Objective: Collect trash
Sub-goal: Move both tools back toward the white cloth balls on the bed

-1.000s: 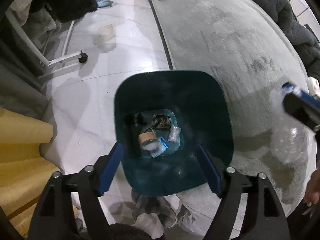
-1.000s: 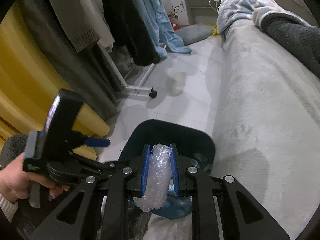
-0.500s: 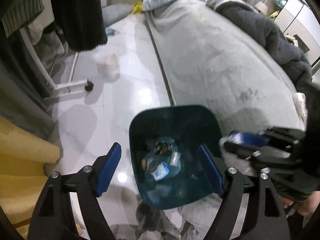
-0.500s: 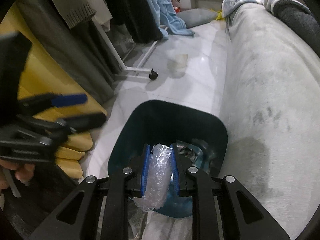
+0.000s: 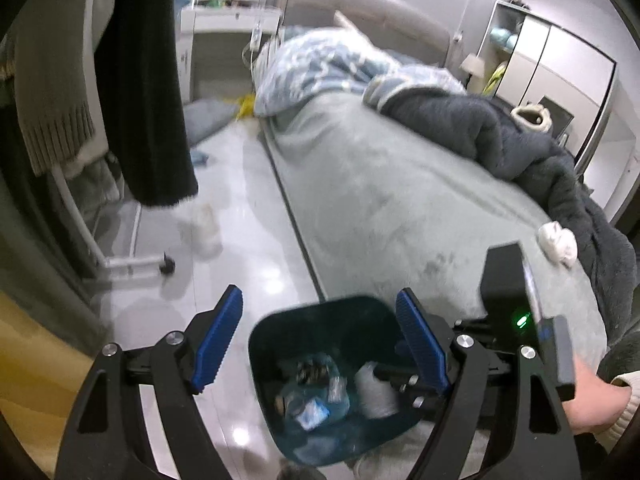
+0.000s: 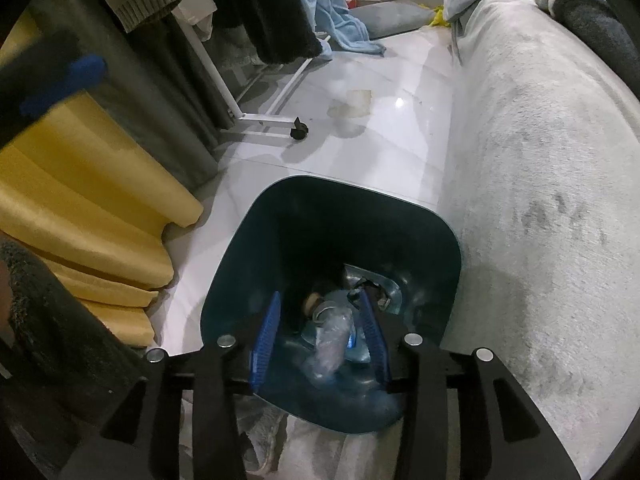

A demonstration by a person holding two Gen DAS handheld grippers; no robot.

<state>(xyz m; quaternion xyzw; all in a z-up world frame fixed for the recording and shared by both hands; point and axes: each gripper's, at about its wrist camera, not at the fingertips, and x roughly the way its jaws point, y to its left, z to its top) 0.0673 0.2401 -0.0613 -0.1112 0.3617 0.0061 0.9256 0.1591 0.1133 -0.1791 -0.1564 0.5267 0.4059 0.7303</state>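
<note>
Right gripper (image 6: 320, 336) jaws opening over bin (image 6: 452, 240), crumpled plastic (image 6: 332, 344) seemingly loose between them.

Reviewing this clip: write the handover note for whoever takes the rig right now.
Right hand-held gripper: over the bin, jaws opening; crumpled plastic wrap between the pads, no longer pinched.
Left hand-held gripper: open, empty, beside the bin.
Done: other scraps already lie in the bin.
Left: let the wrap fall clear; a white wad on the bed may be next.
</note>
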